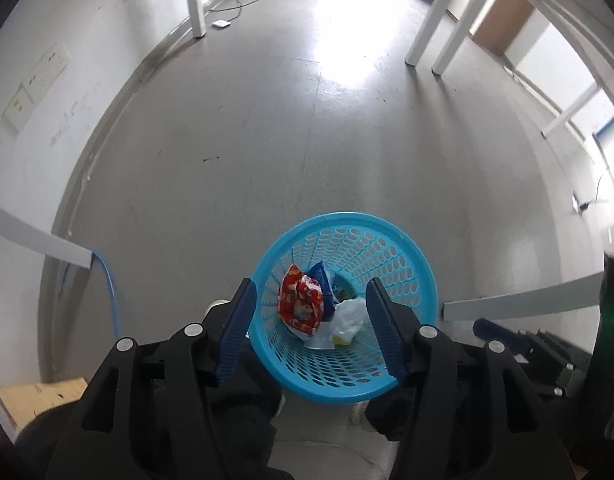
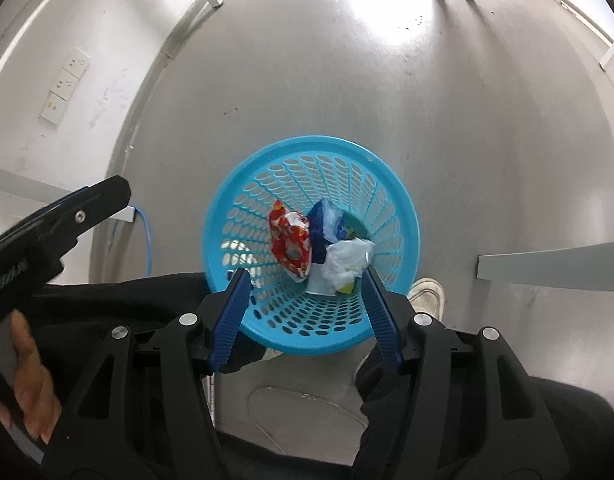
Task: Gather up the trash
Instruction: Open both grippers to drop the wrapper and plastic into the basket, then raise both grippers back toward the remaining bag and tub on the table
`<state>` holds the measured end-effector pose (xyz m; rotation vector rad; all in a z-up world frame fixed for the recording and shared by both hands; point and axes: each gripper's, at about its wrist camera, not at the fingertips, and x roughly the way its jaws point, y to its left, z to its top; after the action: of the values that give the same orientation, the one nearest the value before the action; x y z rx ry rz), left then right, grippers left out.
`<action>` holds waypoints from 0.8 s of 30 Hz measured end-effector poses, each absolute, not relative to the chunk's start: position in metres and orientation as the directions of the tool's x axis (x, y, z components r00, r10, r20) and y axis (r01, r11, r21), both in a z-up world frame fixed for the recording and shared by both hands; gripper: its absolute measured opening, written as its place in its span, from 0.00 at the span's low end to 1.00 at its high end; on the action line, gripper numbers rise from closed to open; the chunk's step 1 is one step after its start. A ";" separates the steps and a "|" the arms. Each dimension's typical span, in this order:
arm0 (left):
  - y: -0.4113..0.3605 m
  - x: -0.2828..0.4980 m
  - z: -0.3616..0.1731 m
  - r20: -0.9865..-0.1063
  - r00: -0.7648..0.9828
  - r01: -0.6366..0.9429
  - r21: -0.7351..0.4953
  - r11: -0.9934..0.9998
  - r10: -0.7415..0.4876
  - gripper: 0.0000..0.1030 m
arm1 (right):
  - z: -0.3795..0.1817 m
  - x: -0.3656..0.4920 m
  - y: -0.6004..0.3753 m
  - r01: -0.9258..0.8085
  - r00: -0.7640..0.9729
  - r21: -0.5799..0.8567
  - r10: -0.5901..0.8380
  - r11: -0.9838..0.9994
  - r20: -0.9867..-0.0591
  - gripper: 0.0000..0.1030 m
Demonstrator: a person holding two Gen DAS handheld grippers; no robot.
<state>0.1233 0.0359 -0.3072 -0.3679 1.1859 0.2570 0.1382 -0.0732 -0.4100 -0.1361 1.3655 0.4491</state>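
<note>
Both grippers hang above the blue basket (image 2: 311, 240), pointing steeply down into it. The basket stands upright on the grey floor (image 1: 267, 140), near the person's shoes (image 2: 427, 294).

Inside the basket: a red printed wrapper (image 2: 289, 246) on the left, a blue packet (image 2: 323, 228) just beside it, a crumpled white plastic bag (image 2: 349, 262) to the right, touching both, and a small yellow scrap (image 2: 347, 289) at the near edge of the pile. All lie at the bottom, below the rim.

Left gripper (image 1: 311, 320): jaws about half open, nothing between the blue pads; only the basket shows through the gap. Right gripper (image 2: 305, 306): same, about half open and empty. A hand (image 2: 27, 380) on the left tool's grip shows at the left edge of the right wrist view.

Judgement: the deposit step looks finished, since several pieces are in the basket and neither gripper carries anything. No loose trash is visible on the floor in either view; far corners are distorted and overexposed, so I cannot rule out stray pieces there. What is left, if anything, is a check of the room beyond these views.
</note>
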 end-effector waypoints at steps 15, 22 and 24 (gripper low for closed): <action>0.017 0.090 -0.274 -0.909 0.414 -0.325 -0.093 0.941 0.053 0.72 | -0.343 0.088 -0.092 -0.460 0.268 0.177 0.326 0.870 -0.907 0.64; 0.003 0.077 -0.262 -0.894 0.441 -0.280 -0.061 0.958 0.072 0.82 | -0.316 0.061 -0.105 -0.484 0.321 0.179 0.364 0.856 -0.874 0.71; 0.001 0.069 -0.264 -0.896 0.439 -0.274 -0.069 0.959 0.061 0.83 | -0.309 0.058 -0.110 -0.471 0.336 0.178 0.363 0.864 -0.869 0.73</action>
<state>0.0695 0.0005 -0.2635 -0.2163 1.0985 0.2106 0.0582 -0.1102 -0.3090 -0.1122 1.1017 0.5452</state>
